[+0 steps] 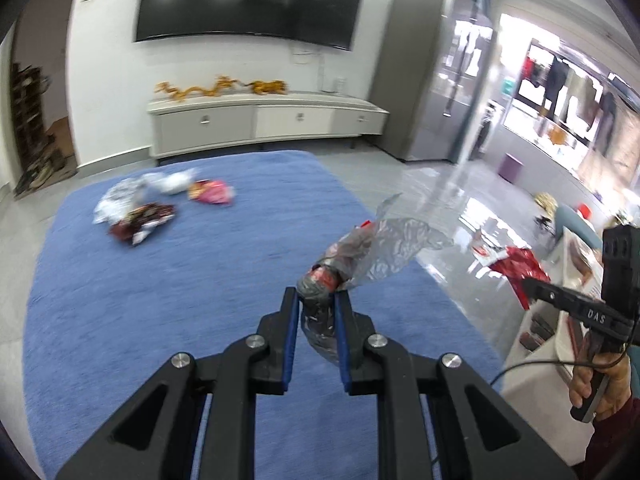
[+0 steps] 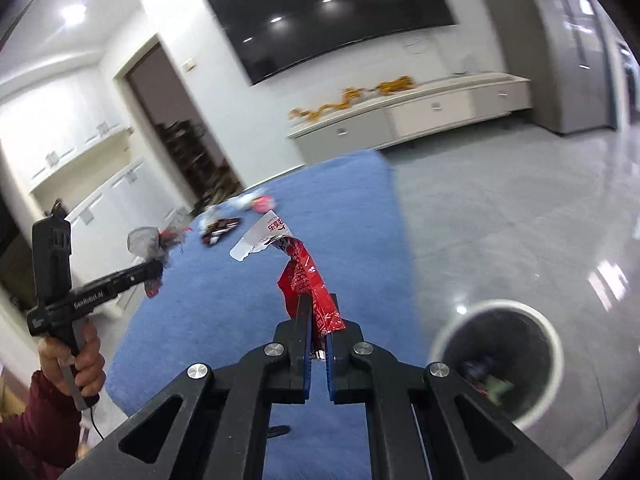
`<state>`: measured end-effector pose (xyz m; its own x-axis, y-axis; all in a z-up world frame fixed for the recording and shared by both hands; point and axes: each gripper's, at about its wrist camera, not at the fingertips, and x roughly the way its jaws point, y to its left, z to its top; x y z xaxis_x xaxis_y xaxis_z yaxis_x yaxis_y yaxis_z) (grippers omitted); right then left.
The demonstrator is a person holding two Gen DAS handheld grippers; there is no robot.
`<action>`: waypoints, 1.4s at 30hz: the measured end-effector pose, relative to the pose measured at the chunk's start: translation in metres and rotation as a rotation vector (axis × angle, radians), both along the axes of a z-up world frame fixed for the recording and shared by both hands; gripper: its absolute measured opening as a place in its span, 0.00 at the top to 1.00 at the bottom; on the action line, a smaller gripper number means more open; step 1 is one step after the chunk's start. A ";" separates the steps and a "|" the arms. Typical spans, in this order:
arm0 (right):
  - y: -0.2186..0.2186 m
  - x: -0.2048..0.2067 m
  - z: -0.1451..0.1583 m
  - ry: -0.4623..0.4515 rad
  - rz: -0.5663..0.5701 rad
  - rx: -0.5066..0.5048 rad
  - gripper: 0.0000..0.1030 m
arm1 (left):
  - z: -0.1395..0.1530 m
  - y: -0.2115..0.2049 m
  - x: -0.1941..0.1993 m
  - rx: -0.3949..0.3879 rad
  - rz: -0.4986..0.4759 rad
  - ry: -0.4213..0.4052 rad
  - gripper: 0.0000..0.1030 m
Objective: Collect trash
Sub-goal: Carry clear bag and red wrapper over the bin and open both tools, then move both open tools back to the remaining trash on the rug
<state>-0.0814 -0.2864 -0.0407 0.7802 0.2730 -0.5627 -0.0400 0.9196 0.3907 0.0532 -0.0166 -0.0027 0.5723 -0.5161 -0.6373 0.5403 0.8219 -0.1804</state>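
Left gripper [image 1: 317, 300] nearest in left wrist view: blue pads [image 1: 295, 344] closed down on a crumpled clear plastic wrapper [image 1: 376, 256], narrow gap filled by the wad, rest of the film fanning up and to the right above the blue rug [image 1: 160, 300]. Wrapper is off the rug, held in the air

Right gripper [image 2: 318, 312] in right wrist view: jaws nearly together, pinching a red snack wrapper [image 2: 306, 280] that stands up from the tips, its white torn end [image 2: 260, 236] flopping left. Also airborne, over the rug's right edge

Each gripper shows in the other's view: right one at the right border of the left view, red wrapper [image 1: 520, 272] at its tips, hand [image 1: 600, 380] on the grip; left one at the left border of the right view, clear wrapper [image 2: 152, 244] at its tips

Remaining trash on the rug, far end: silver-white wrapper [image 1: 116, 200], dark brown-red wrapper [image 1: 140, 220] touching it, white crumpled piece [image 1: 172, 182], pink-yellow wrapper [image 1: 212, 192] just beside that. All blurred, no print readable

Trash bin [image 2: 544, 328]: white rim, dark liner, on the grey floor [image 2: 500, 220] right of the rug, near the right gripper; some waste inside, green scrap [image 2: 496, 388] visible

Background: wall TV [image 1: 252, 0], low white cabinet [image 1: 260, 120] under it
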 end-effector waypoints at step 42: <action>-0.184 0.012 -0.172 0.345 -0.358 0.119 0.70 | -0.122 -0.332 0.034 0.167 -0.364 0.332 0.46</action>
<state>-0.0690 -0.4705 -0.2131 0.6109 0.1005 -0.7853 0.4194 0.8002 0.4287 0.0869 -0.3484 -0.1243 0.1280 -0.5196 -0.8448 0.7326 0.6237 -0.2726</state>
